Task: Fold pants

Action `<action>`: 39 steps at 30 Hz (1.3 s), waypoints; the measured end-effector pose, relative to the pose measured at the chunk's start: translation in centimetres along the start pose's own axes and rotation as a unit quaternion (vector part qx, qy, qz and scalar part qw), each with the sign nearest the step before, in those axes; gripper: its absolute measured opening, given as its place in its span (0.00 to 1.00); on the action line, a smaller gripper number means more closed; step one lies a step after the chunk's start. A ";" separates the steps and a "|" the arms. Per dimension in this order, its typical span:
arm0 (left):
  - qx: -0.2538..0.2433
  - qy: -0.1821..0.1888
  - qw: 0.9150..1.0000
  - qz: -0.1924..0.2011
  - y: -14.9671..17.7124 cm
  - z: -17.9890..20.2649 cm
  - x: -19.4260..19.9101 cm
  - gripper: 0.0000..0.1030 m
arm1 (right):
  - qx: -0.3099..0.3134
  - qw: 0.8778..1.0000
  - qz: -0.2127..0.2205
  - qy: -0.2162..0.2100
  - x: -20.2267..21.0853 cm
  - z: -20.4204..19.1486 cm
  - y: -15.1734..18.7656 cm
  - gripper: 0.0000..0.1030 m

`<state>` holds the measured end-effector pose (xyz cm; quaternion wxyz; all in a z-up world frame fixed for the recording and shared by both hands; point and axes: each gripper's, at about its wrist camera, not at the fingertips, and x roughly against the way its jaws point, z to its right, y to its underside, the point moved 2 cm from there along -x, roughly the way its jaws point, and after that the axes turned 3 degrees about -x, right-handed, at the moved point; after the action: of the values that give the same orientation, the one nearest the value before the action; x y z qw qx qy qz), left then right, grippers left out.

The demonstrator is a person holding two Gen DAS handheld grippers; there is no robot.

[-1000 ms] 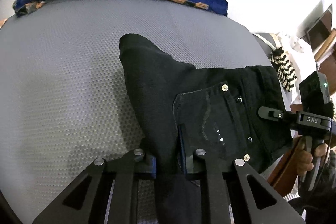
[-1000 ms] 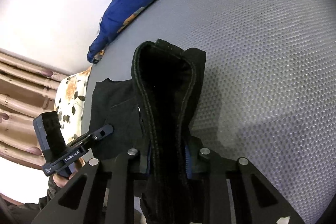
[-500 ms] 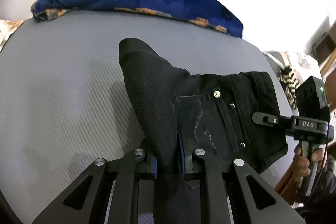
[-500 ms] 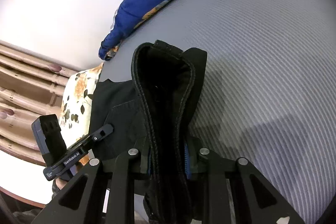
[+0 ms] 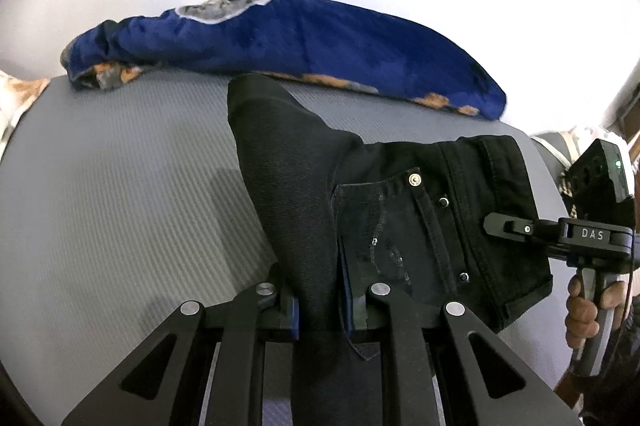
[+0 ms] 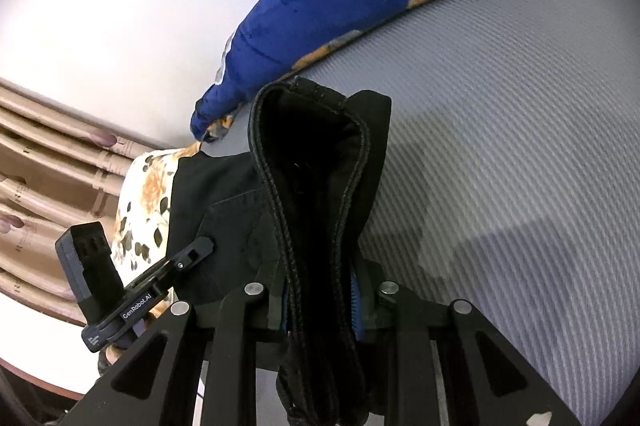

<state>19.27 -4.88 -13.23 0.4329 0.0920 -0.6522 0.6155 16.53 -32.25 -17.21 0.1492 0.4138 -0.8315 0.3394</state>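
Black pants (image 5: 404, 222) hang stretched between my two grippers above a grey mattress (image 5: 120, 210). My left gripper (image 5: 320, 310) is shut on a bunched edge of the fabric, next to the back pocket with its metal rivets. In the right wrist view my right gripper (image 6: 320, 306) is shut on the thick stitched waistband of the pants (image 6: 316, 194), which loops up in front of the camera. Each view shows the other gripper at its side: the right gripper (image 5: 520, 228) pinching the waistband end, the left gripper (image 6: 196, 250) against the dark cloth.
A blue blanket with orange flowers (image 5: 304, 42) lies along the far edge of the mattress by a white wall. A floral pillow (image 6: 148, 202) and a wooden headboard (image 6: 48, 178) sit at the left. A person's hand (image 5: 588, 306) holds the right gripper's handle.
Both grippers have carried the pants up and across the mattress toward the blue blanket, which now sits lower and larger in both views. The grips on the fabric are unchanged.
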 end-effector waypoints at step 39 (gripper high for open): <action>0.008 -0.183 0.982 0.044 9.7 1.6 7.6 0.69 | 0.120 0.966 0.108 0.202 3.8 -5.4 11.6 0.66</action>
<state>7.55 -0.93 -14.86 0.2783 0.1781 -0.7185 0.6121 4.87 -25.78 -16.42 0.2263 0.2592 -0.7769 0.5273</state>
